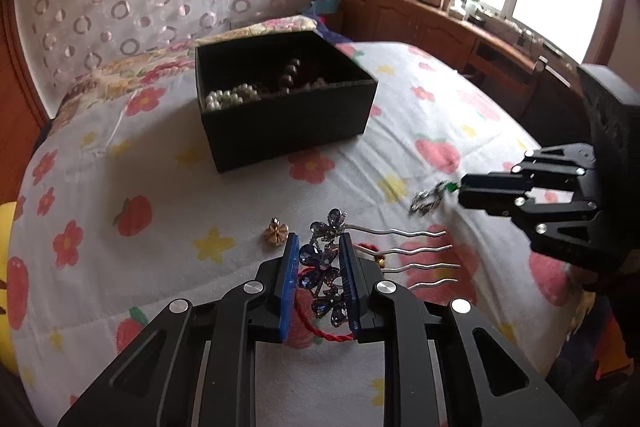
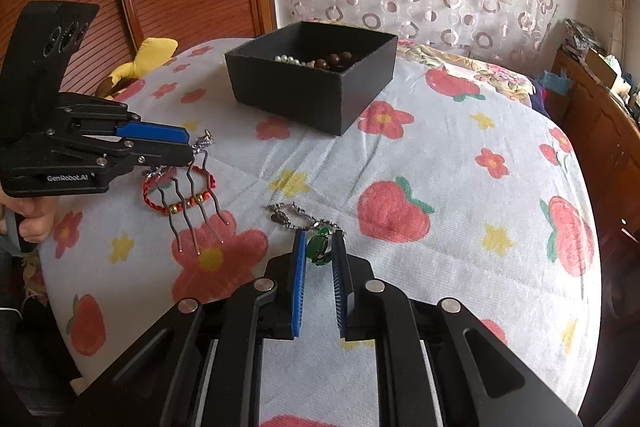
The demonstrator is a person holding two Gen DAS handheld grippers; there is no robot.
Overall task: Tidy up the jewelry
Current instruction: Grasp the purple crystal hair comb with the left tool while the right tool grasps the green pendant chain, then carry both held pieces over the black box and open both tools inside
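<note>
Hair comb (image 1: 326, 267) is clamped by its jewelled head between the left gripper (image 1: 319, 247) pads; its stiff prongs jut right. Green pendant (image 2: 319, 247) appears pinched between the right gripper (image 2: 320, 241) tips, its limp chain trailing ahead. Black box (image 1: 280, 107) is seen beyond both.

Left gripper (image 1: 319, 281): held low and roughly level, fingers pointing forward, blue pads (image 1: 290, 287) drawn in on a jewelled piece lying between them. A bare hand (image 2: 30, 223) is visible under its body in the right wrist view. Right gripper (image 2: 320, 255): also low and level, reaching in from the right, pads (image 2: 299, 287) set close on either side of a green stone at the tips. The two grippers are apart, not touching.
</note>
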